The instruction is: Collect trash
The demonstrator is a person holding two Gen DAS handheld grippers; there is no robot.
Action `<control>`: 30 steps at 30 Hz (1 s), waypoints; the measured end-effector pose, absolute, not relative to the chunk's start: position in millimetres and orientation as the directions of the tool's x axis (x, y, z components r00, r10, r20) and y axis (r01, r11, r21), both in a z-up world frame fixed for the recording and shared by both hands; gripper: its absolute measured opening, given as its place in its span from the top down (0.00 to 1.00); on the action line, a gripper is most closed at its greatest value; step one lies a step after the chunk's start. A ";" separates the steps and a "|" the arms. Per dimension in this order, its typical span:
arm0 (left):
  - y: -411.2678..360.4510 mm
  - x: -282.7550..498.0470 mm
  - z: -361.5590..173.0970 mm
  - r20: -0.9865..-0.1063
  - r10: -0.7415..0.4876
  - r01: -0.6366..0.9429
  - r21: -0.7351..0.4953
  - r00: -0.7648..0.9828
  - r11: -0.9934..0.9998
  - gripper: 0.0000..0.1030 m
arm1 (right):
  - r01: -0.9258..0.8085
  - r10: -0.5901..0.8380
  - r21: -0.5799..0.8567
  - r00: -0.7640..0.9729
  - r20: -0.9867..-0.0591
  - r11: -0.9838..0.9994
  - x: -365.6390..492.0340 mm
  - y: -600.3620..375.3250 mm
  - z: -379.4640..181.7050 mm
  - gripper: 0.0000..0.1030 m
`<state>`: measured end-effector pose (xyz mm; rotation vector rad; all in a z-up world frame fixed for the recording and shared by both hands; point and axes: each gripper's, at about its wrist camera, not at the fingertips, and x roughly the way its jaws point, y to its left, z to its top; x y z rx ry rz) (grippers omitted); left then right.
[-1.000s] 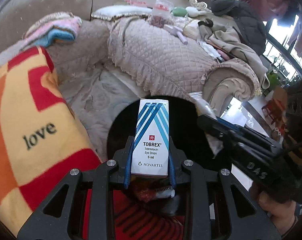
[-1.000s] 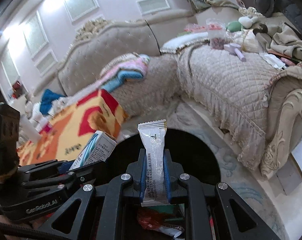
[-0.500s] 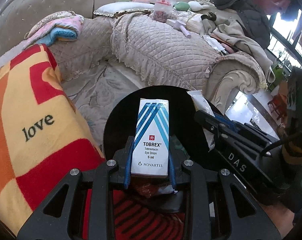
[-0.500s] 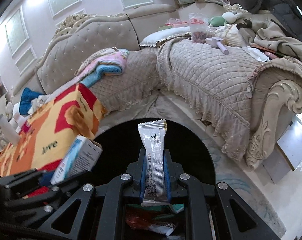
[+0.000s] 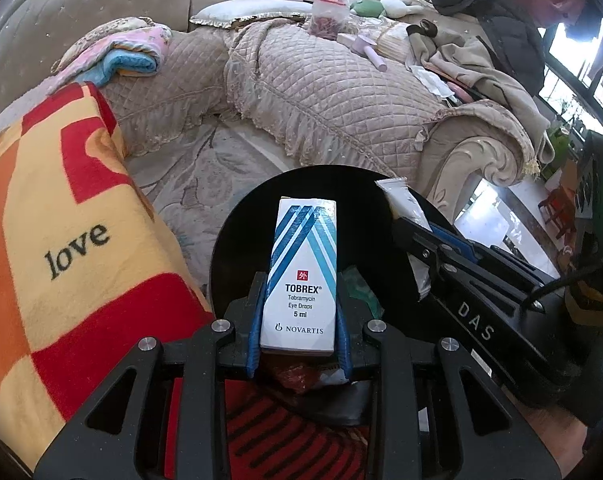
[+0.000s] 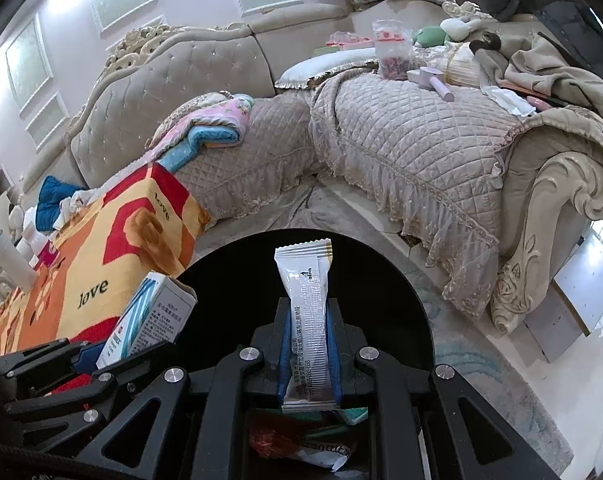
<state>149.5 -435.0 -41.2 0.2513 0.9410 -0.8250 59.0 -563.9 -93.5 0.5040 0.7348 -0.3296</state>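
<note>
Tobrex eye-drop box (image 5: 299,276) and sachet (image 6: 310,320) stand upright, clamped in left gripper (image 5: 299,320) and right gripper (image 6: 309,344) respectively, directly above the black bin (image 6: 381,280) (wrappers already inside).

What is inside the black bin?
The bin holds a red wrapper, a white packet and something green; the grippers and their items cover the rest.

Two grippers (image 5: 299,320) (image 6: 309,344), one eye-drops box (image 5: 301,276), one sachet (image 6: 307,320), one black bin (image 6: 381,280) at six o'clock.
</note>
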 end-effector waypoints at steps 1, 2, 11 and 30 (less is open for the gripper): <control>-436.8 148.2 -41.1 -0.797 -0.514 0.724 -0.146 0.318 0.674 0.72 | 0.457 -0.106 0.330 0.701 -0.706 0.826 58.7 -565.4 -93.8 0.84; -437.8 147.2 -41.0 -0.797 -0.514 0.728 -0.142 0.318 0.671 0.72 | 0.461 -0.096 0.347 0.702 -0.706 0.817 58.4 -567.4 -94.8 0.77; -433.4 147.8 -34.0 -0.775 -0.525 0.716 -0.139 0.352 0.684 0.50 | 0.504 -0.128 0.378 0.714 -0.689 0.776 49.8 -578.7 -91.1 0.70; -356.8 92.9 28.9 -0.698 -0.301 0.535 0.139 0.650 0.834 0.10 | 0.457 0.018 0.378 0.619 -0.785 0.805 -9.3 -539.0 -8.2 0.18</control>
